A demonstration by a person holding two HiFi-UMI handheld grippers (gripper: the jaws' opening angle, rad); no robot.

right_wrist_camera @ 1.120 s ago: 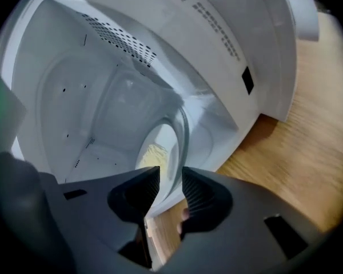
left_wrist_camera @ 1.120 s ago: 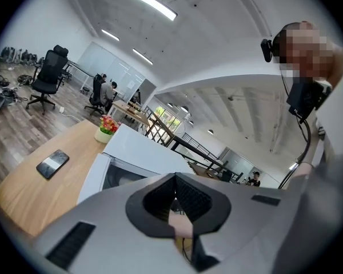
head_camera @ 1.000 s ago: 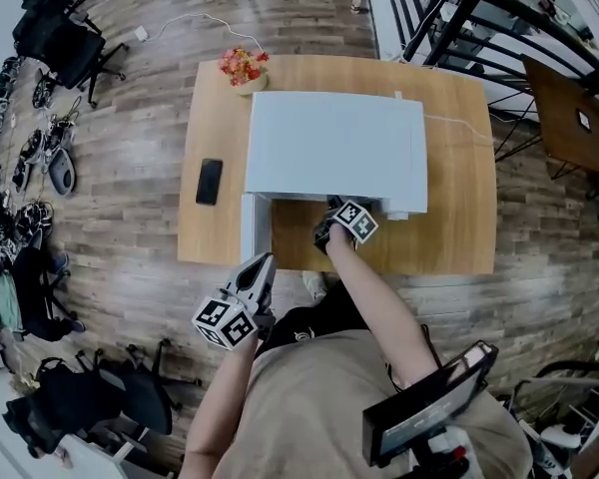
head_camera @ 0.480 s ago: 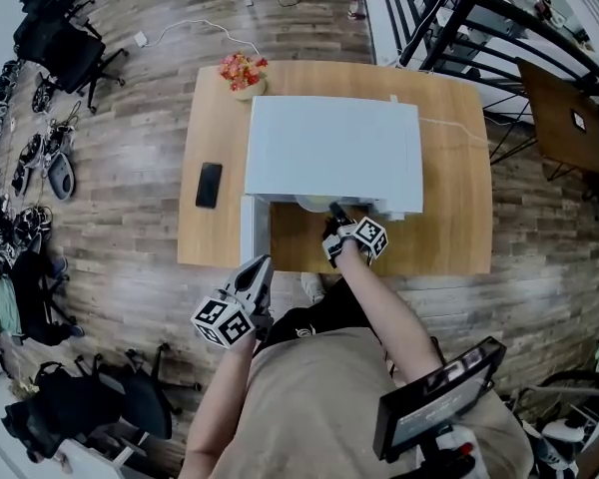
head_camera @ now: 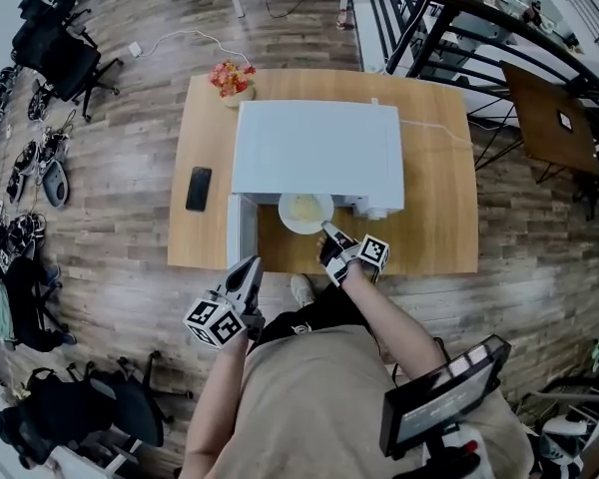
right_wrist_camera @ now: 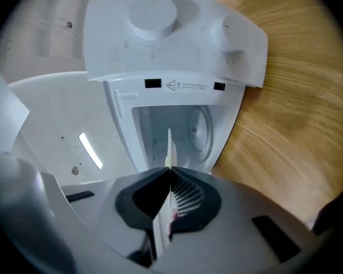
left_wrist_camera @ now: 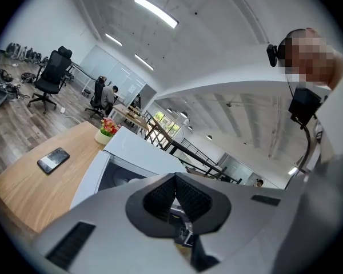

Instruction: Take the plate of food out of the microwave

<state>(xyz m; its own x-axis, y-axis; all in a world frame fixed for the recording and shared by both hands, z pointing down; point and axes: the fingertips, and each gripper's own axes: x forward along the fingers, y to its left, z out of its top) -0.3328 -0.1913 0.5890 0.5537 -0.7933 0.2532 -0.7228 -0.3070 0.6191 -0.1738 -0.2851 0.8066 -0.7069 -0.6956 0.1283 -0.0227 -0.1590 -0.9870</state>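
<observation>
While my right tongs (head_camera: 326, 230) were clamped on the near rim of the plate of food (head_camera: 303, 211), the plate jutted half out of the open microwave (head_camera: 314, 146), over the table (head_camera: 434, 193). My left tongs (head_camera: 253, 264) hung closed and empty by the table's near edge, apart from the plate.

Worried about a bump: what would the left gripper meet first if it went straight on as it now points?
Most likely the white microwave, around its open door; the shut, empty left gripper aims there, though depth is unclear.
</observation>
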